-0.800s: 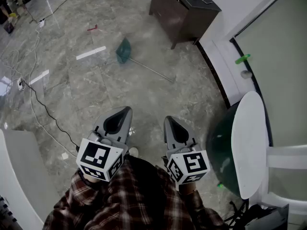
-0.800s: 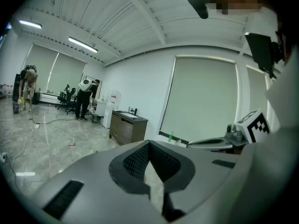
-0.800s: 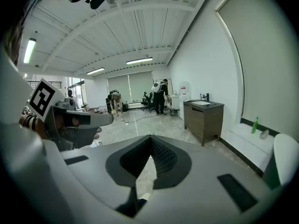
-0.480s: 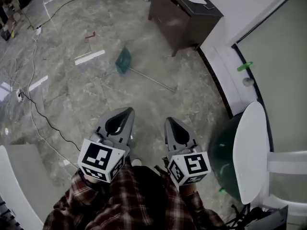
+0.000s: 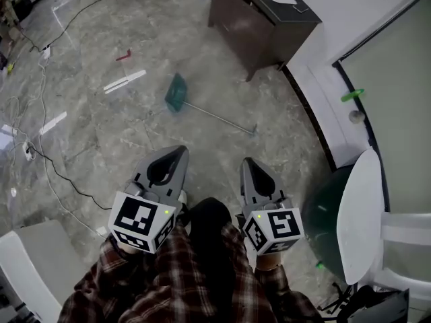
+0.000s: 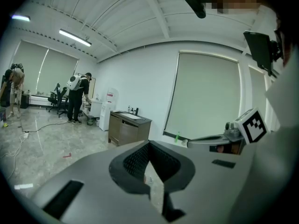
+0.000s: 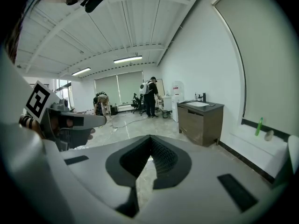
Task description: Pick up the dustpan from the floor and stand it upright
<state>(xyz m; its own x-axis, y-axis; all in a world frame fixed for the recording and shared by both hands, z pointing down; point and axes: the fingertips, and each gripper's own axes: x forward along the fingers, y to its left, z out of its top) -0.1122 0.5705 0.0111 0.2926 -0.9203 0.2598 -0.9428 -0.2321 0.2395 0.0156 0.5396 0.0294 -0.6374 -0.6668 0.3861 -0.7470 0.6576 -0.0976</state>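
The dustpan (image 5: 177, 93) is green and lies flat on the grey marble floor. Its long thin metal handle (image 5: 219, 116) runs to the right, toward the wall. Both grippers are held side by side well short of it, above the floor in front of a plaid sleeve. My left gripper (image 5: 180, 151) is shut with nothing in it. My right gripper (image 5: 247, 161) is shut too and also empty. In the left gripper view the closed jaws (image 6: 149, 144) point at the room, and in the right gripper view (image 7: 150, 139) likewise; the dustpan shows in neither.
A dark brown cabinet (image 5: 259, 25) stands against the wall beyond the dustpan. Cables (image 5: 40, 147) trail over the floor at left, near a white tape strip (image 5: 124, 81) and a red mark (image 5: 123, 56). A white chair (image 5: 360, 214) and a dark green round object (image 5: 323, 221) are at right. People (image 7: 149, 97) stand far off.
The dustpan sits lower in the head view, so the person has stepped closer to it. The right gripper has shifted slightly right. Both grippers stay shut and empty.
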